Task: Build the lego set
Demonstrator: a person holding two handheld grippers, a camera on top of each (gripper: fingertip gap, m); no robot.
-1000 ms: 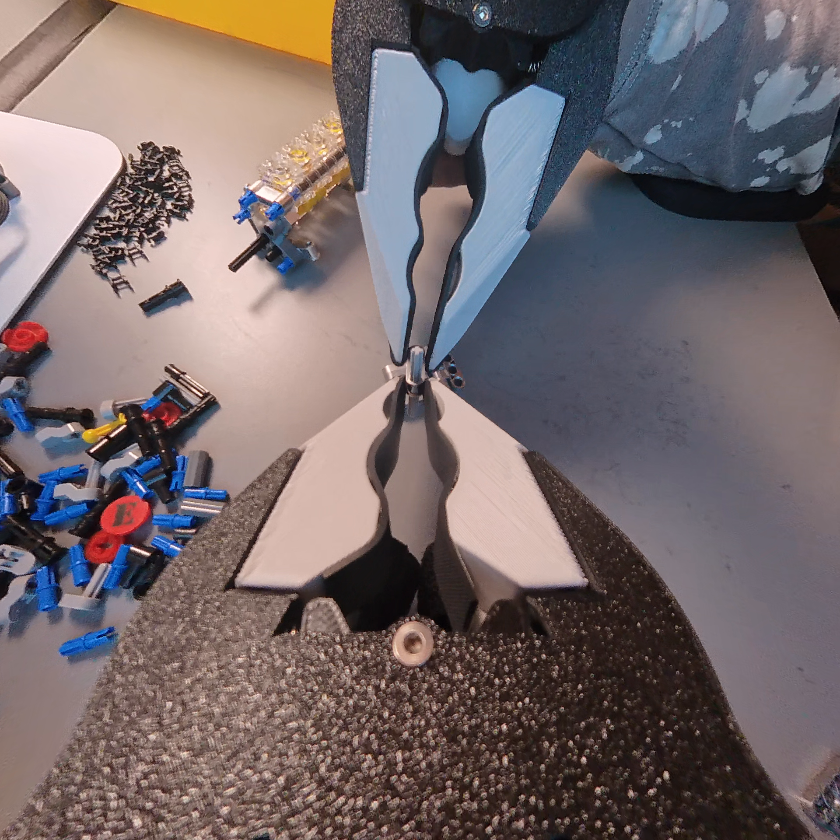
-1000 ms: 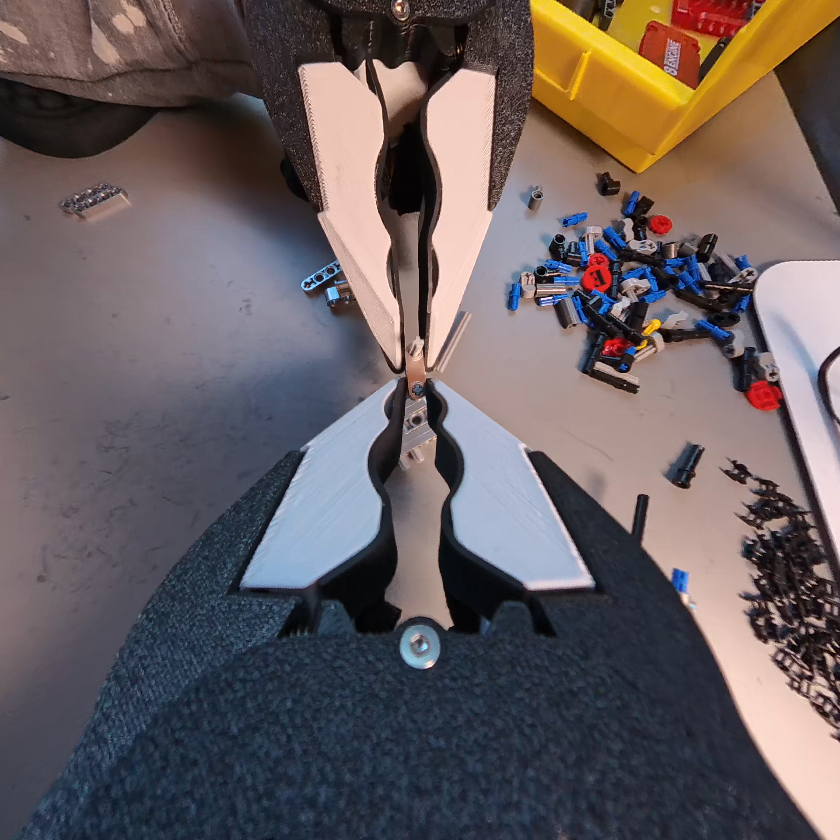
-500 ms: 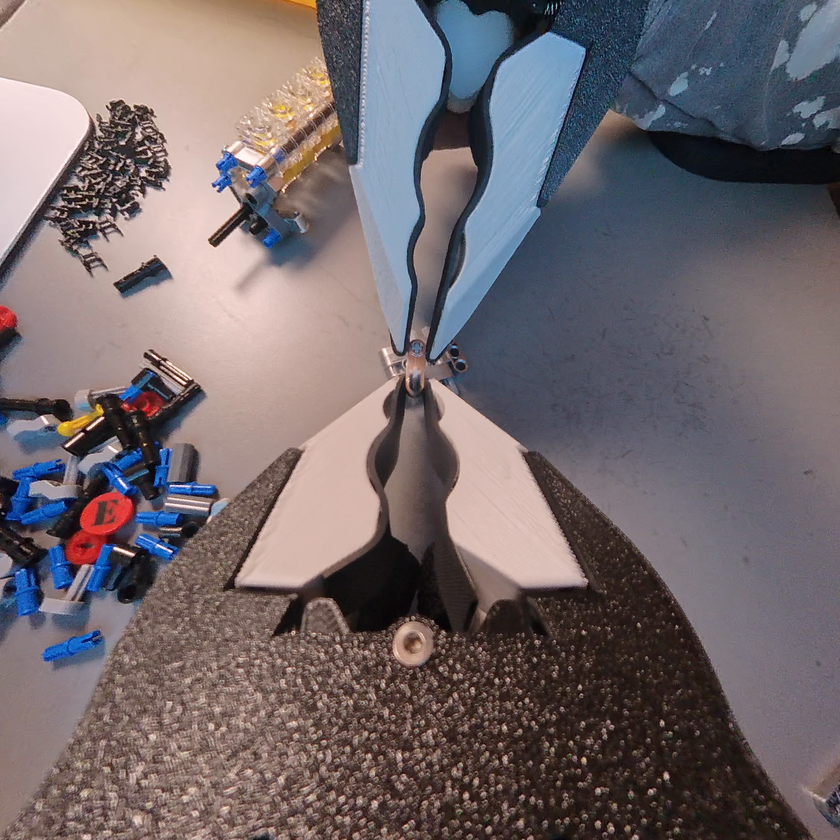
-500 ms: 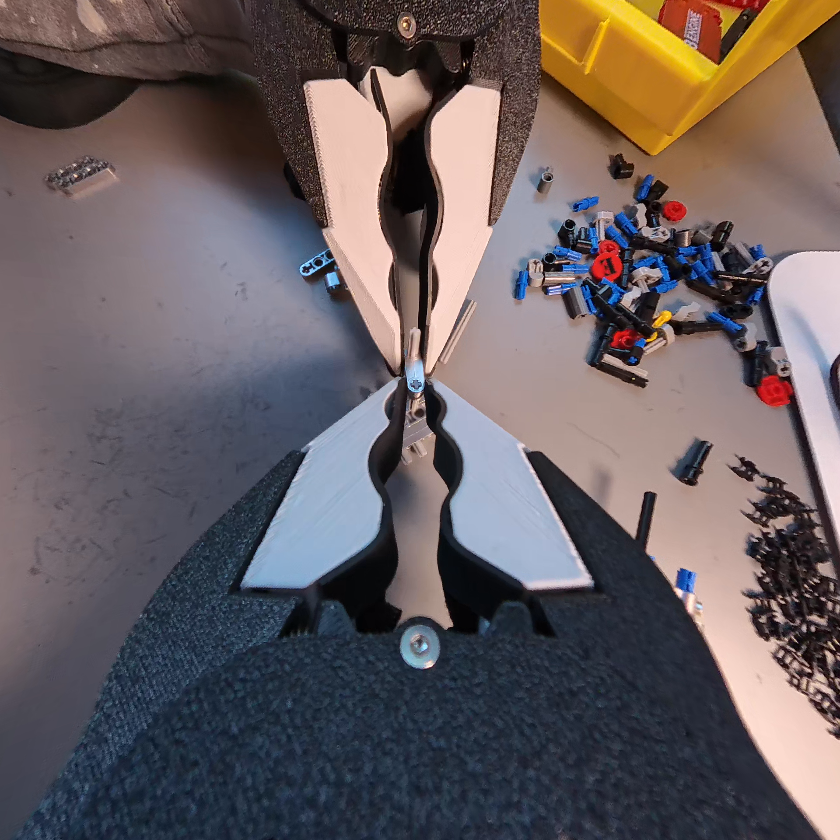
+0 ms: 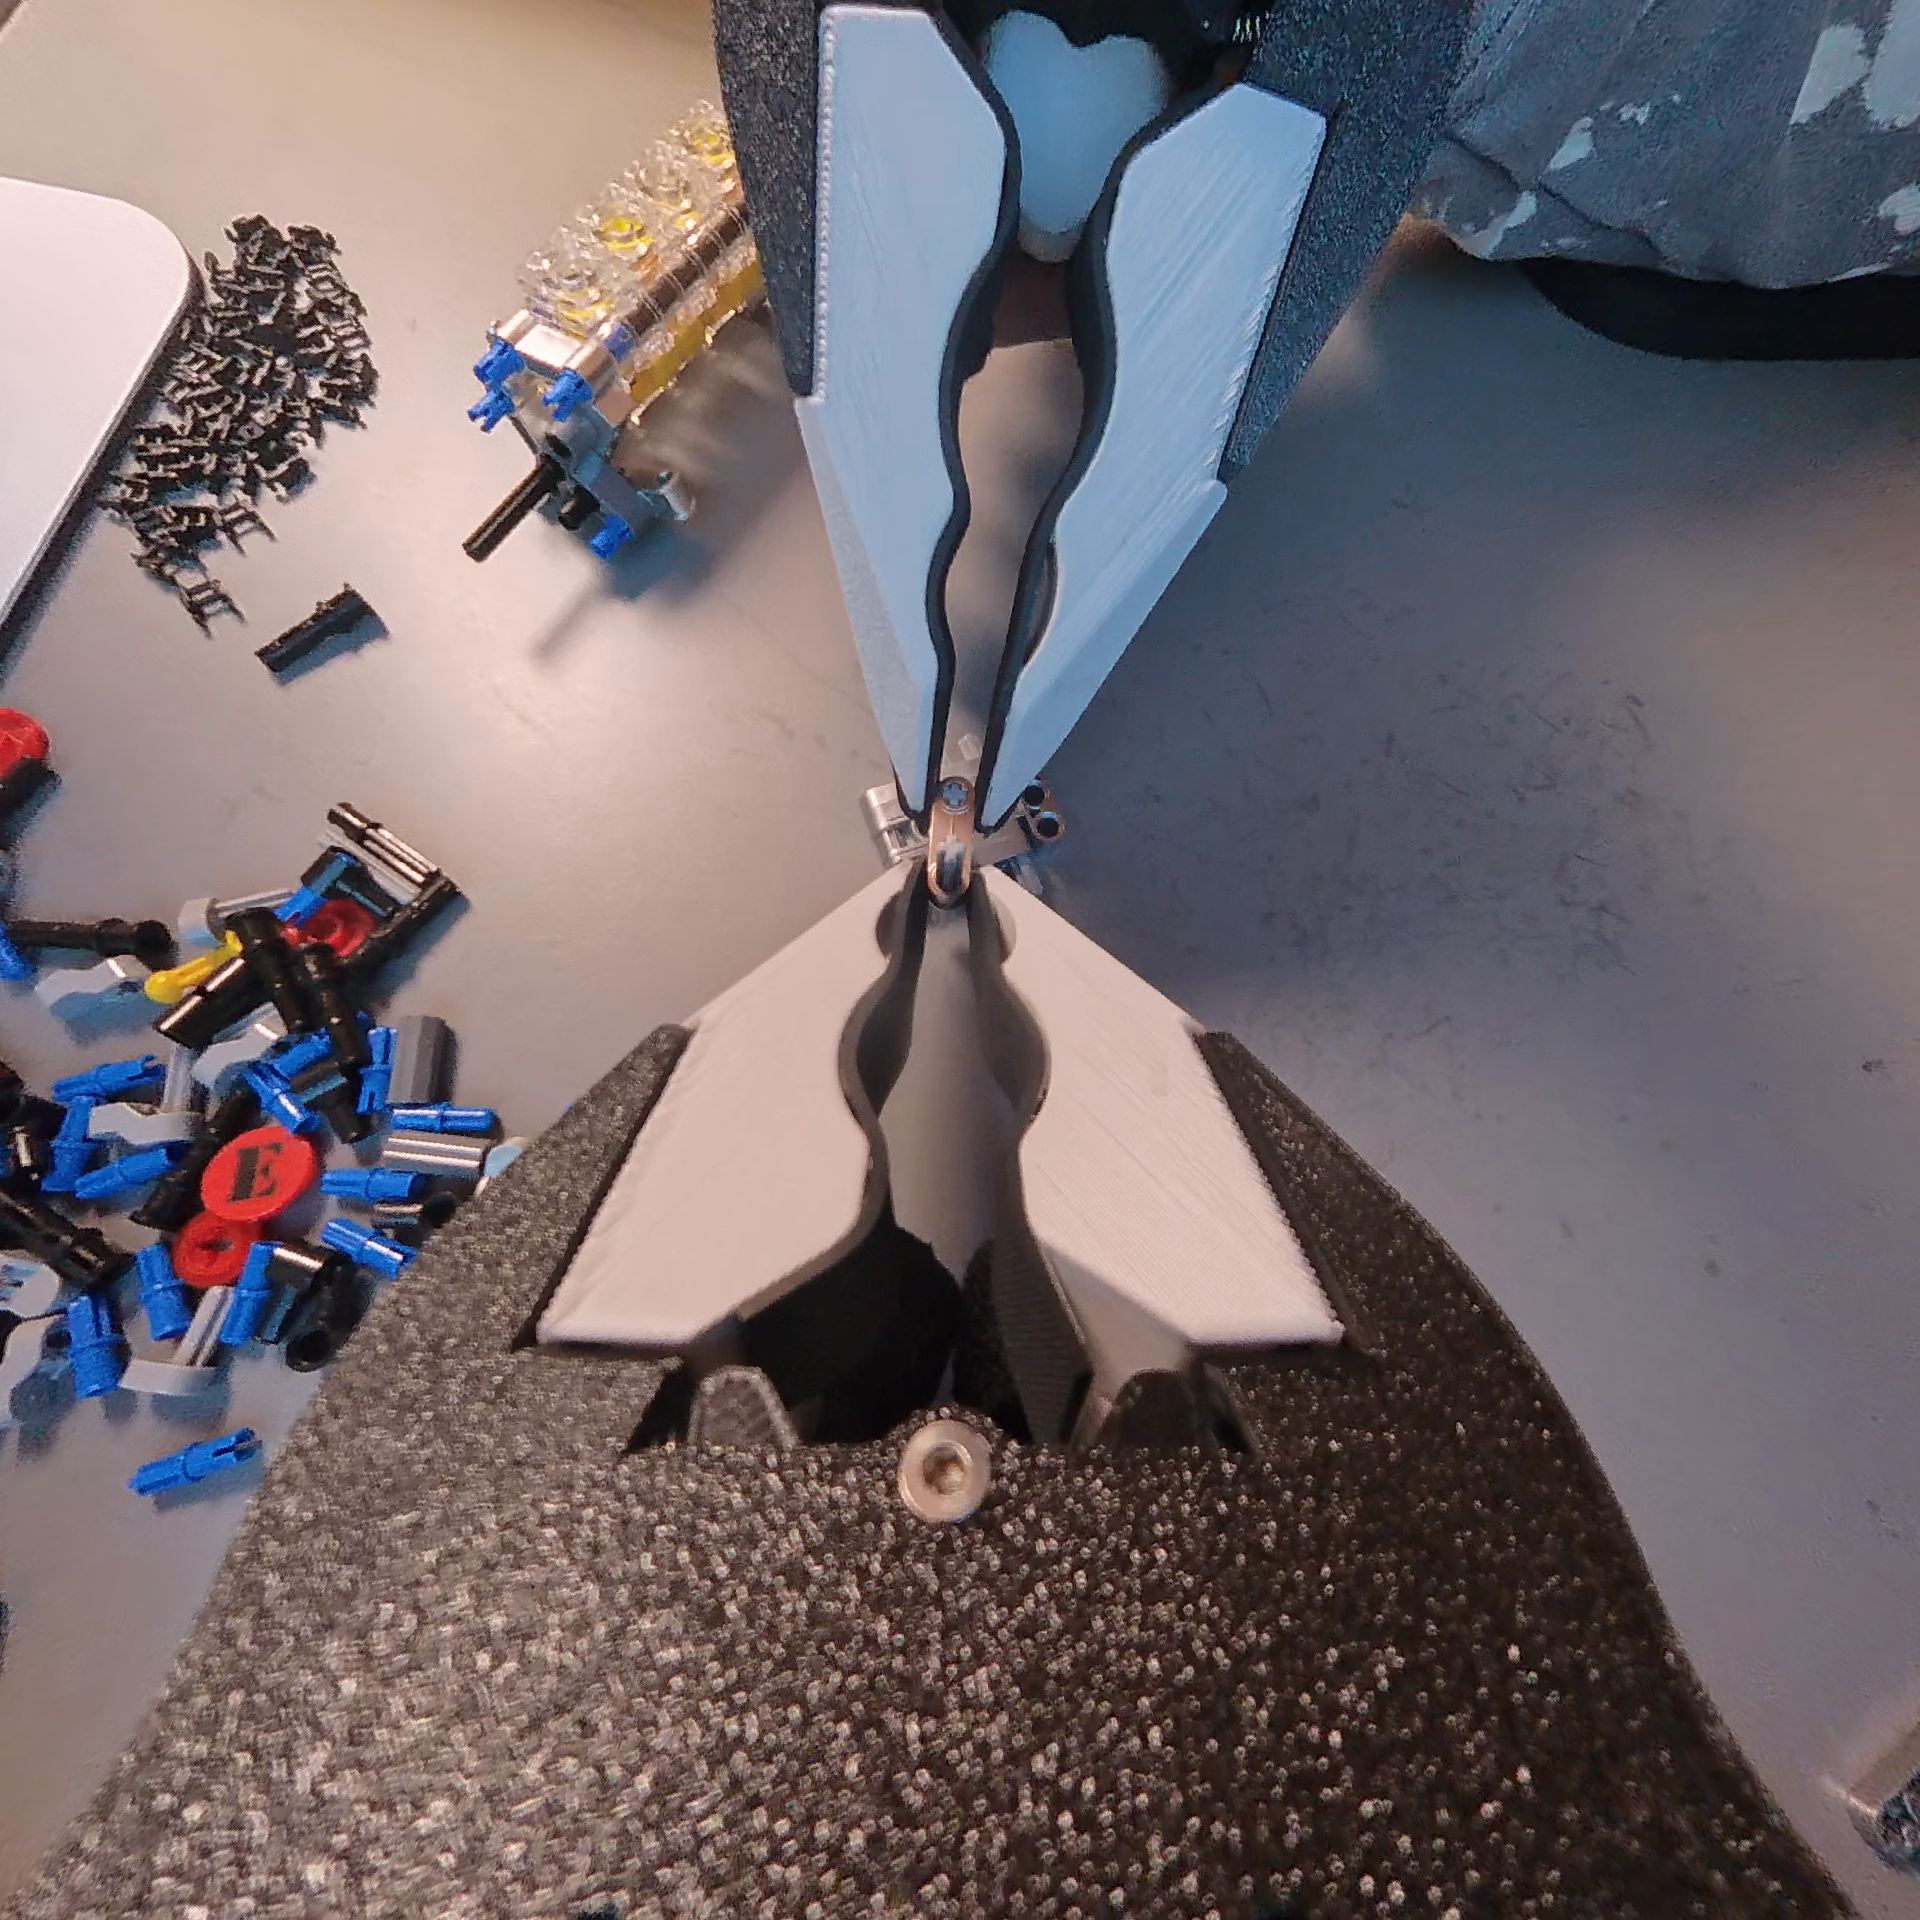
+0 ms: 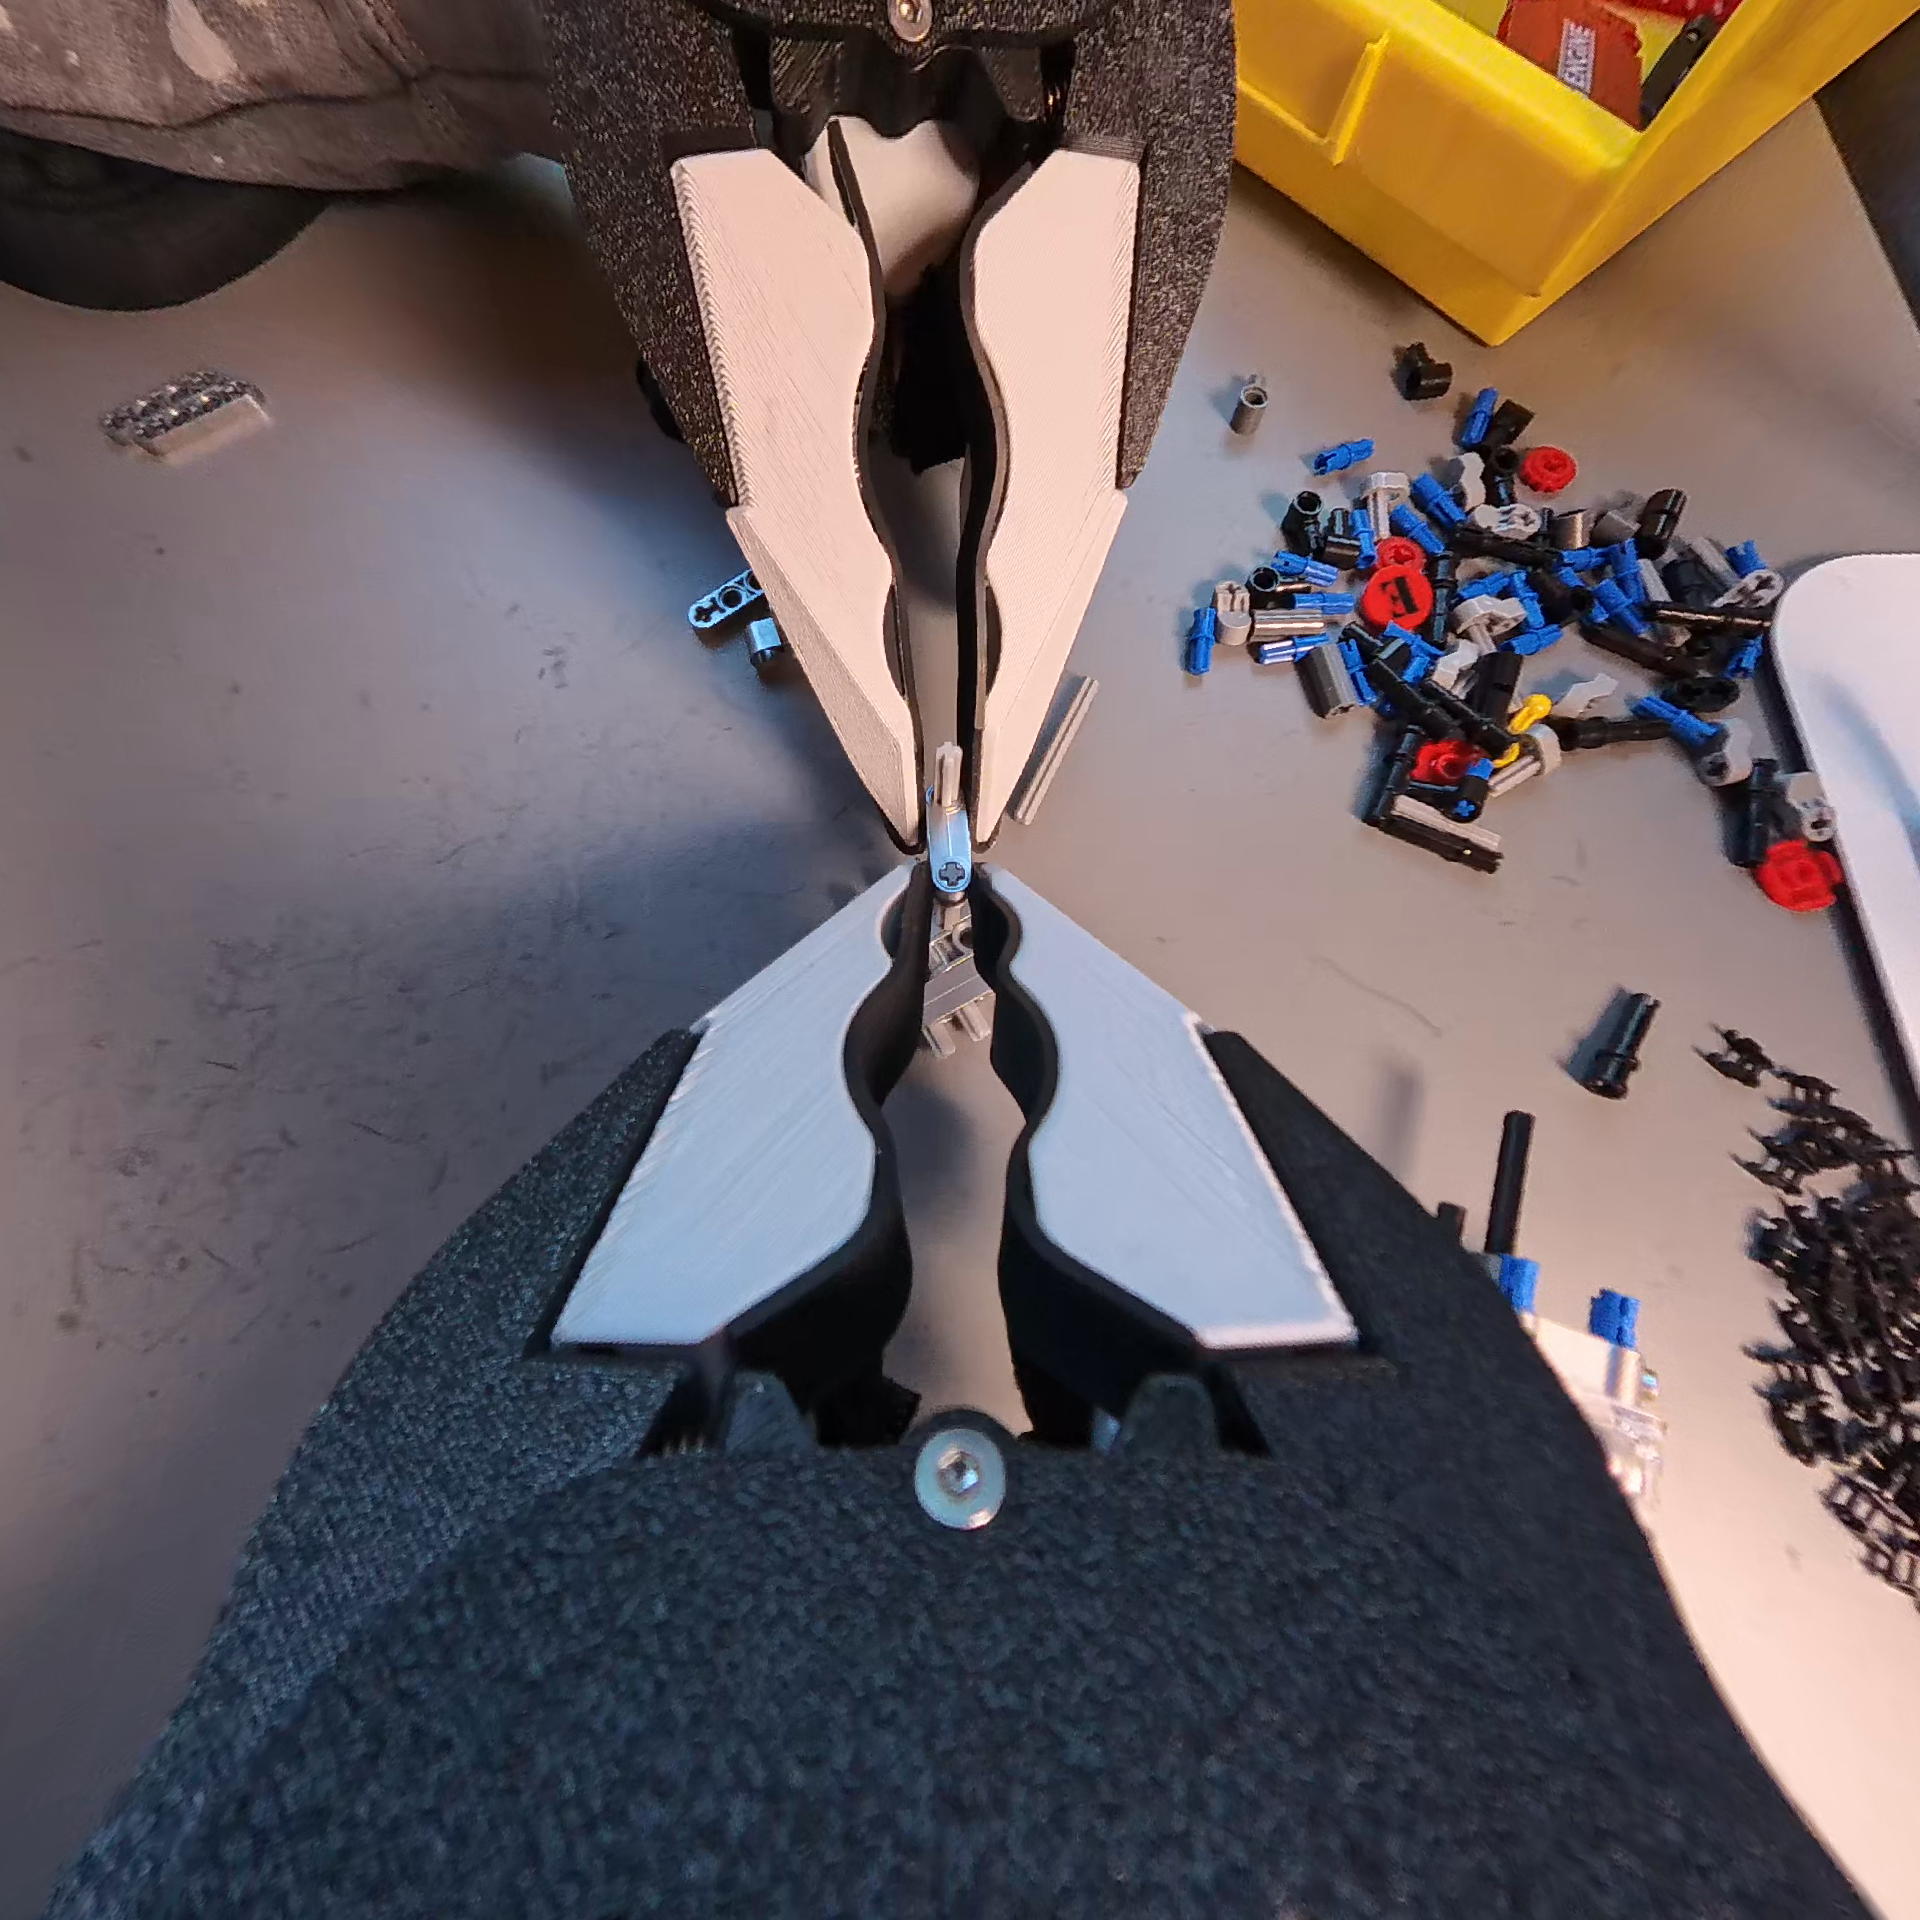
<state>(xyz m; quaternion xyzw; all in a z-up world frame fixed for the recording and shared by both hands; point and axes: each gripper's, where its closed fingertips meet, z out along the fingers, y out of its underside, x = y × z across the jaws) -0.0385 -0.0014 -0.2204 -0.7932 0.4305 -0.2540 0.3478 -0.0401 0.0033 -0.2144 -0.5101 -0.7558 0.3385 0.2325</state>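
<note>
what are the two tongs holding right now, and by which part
Both are shut, tip to tip, on one small grey plastic connector assembly: left tongs pinch its thin rounded link end, right tongs its blocky pin end.

speckled black gripper (image 5: 948, 883) bodies, pale grey wavy-edged fingers (image 6: 748, 1174), silver screws

**Two grippers meet tip to tip**

At frame centre the right gripper (image 6: 948, 883) pinches a small grey connector (image 6: 951, 868), its jaws closed; the left gripper (image 6: 945, 805) grips its far end. Loose toy parts (image 6: 1507, 644) lie right; a yellow bin (image 6: 1455, 177) sits upper right on the desk (image 6: 364, 831).
</note>
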